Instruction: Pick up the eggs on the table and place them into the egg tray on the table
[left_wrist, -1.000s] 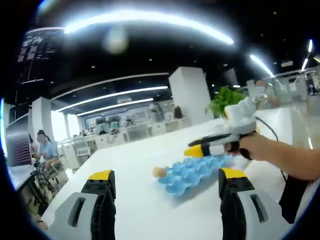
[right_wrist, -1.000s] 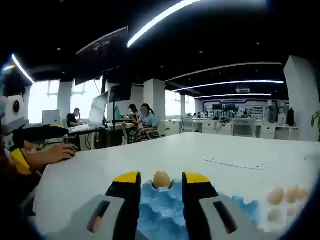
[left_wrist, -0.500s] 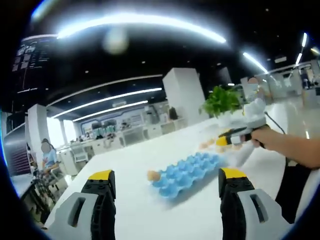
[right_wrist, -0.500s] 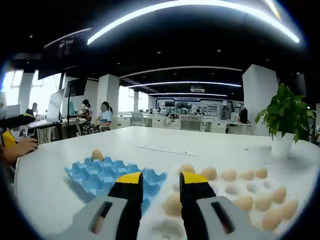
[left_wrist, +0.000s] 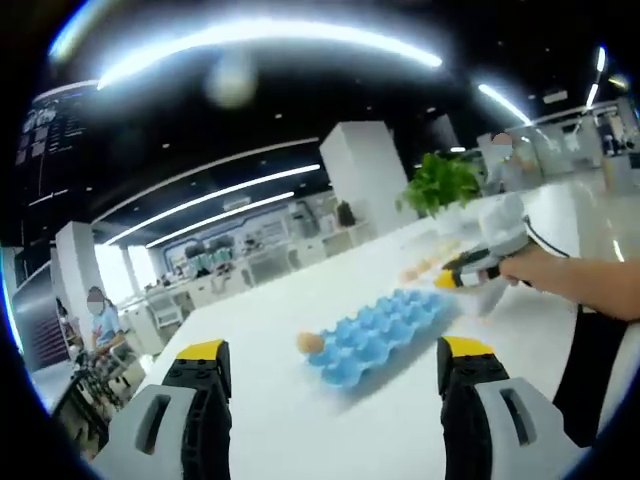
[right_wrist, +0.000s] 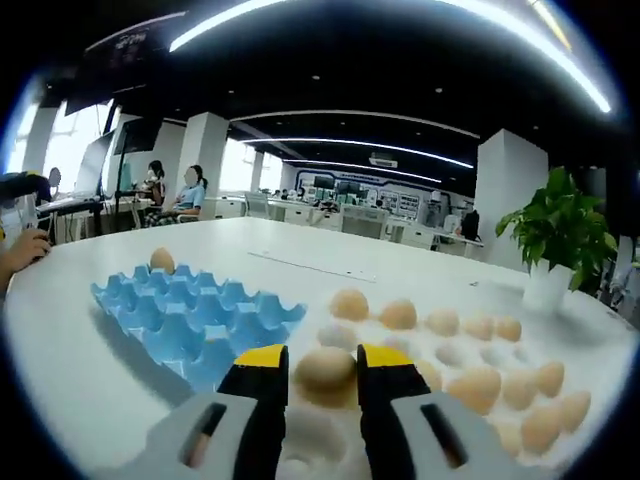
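With my right gripper (right_wrist: 322, 372) straddling a brown egg (right_wrist: 325, 371) beside the blue egg tray (right_wrist: 190, 318), I would close gently; contact is, I think, not yet made. My left gripper (left_wrist: 335, 365) hangs wide open and empty over the bench (left_wrist: 300, 420).

egg tray (right_wrist: 190, 315) — matt, seemingly moulded pulp

White surface (right_wrist: 90, 360) carrying tray, eggs, paper and plant

A blue egg tray (right_wrist: 190, 315) is being borne flat on it, one egg (right_wrist: 161, 260) seated in a far corner cup. Loose eggs (right_wrist: 480, 375) are lying clustered just beside the tray. A white sheet (right_wrist: 310, 265) is lying farther back, and a potted plant (right_wrist: 555, 240) is standing beyond the eggs.
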